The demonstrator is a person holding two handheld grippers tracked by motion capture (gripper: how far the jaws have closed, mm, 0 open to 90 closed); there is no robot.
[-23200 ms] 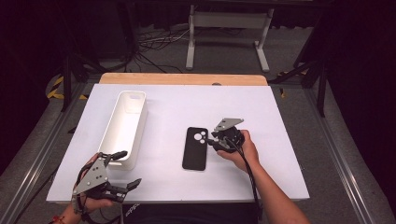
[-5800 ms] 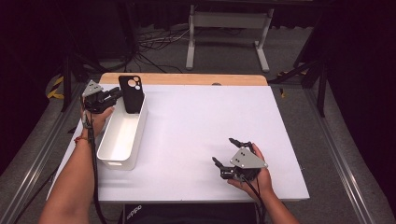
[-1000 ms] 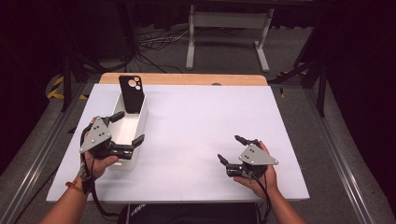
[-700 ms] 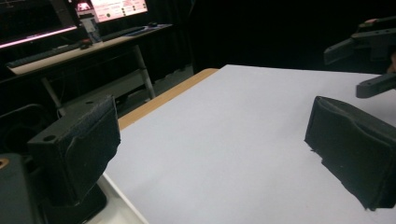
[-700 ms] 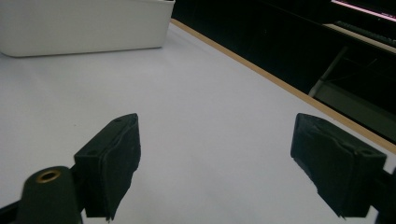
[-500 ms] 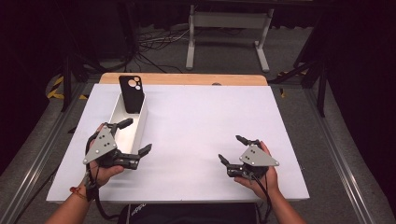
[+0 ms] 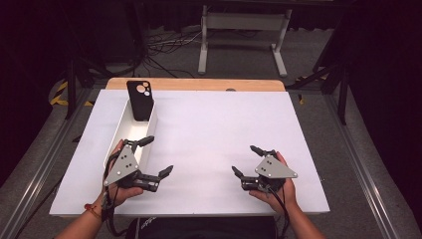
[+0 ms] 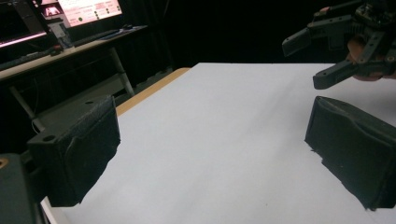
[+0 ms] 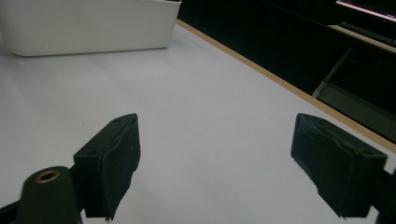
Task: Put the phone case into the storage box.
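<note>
A black phone point(image 7: 140, 99) with its camera cluster at the top stands upright, leaning in the far end of the long white bin point(image 7: 121, 135) on the left of the table. My left gripper point(image 7: 159, 155) is open and empty, held just right of the bin's near end and pointing right. My right gripper point(image 7: 244, 159) is also open and empty near the front right, pointing left toward it. In the left gripper view my left gripper point(image 8: 210, 154) is spread wide over bare white tabletop, with the right gripper point(image 8: 343, 44) facing it. In the right gripper view the right gripper point(image 9: 224, 163) is open, and the bin point(image 9: 88, 23) lies ahead.
The white table top point(image 7: 224, 124) has a wooden strip point(image 7: 199, 83) along its far edge. A metal stand point(image 7: 244, 30) and cables lie on the floor behind. Monitors point(image 8: 70, 11) glow on a desk beyond the table.
My left gripper has drawn back from the bin toward the table's front and swung right. The phone stays standing in the bin. The right gripper has barely moved.
</note>
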